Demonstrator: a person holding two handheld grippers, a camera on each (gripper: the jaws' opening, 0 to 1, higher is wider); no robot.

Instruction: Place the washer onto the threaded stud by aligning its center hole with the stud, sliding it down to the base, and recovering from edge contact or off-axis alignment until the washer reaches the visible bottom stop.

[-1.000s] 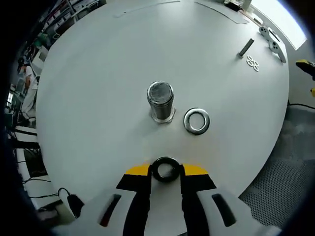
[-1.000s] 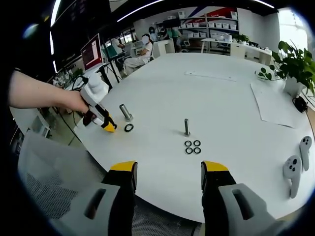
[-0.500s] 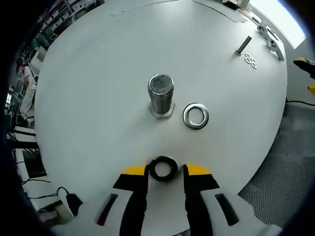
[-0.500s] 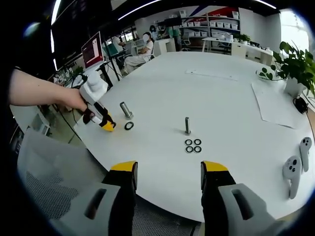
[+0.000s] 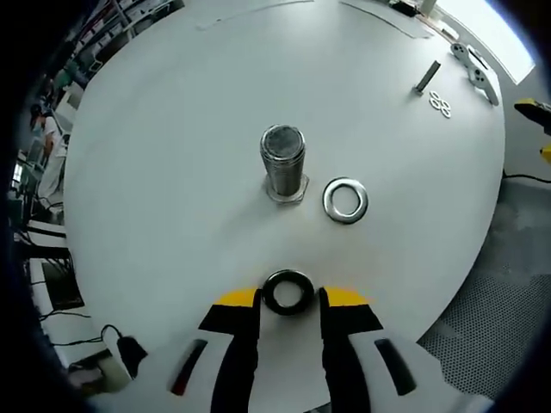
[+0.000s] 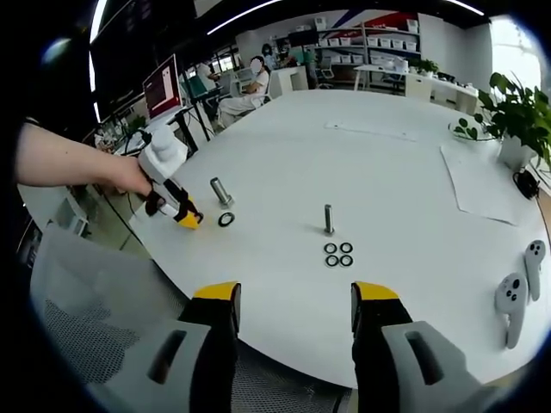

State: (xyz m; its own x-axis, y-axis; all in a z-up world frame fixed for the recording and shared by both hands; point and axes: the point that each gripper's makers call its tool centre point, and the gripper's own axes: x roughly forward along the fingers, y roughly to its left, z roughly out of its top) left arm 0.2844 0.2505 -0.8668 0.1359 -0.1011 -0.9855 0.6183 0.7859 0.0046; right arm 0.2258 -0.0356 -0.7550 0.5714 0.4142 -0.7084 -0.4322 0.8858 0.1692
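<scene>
left tongs [image 5: 290,298] | dark washer [image 5: 287,292] between tips, unchanged | nothing on table moved (view shifted slightly)

White grippers [image 5: 290,303], yellow-and-black jaws; forearm [image 6: 60,163] seemingly bare.

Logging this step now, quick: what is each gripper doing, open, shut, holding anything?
Left gripper: shut on the dark washer, held between its fingertips.
Right gripper: open, holding nothing, hovering at the table edge.
</scene>
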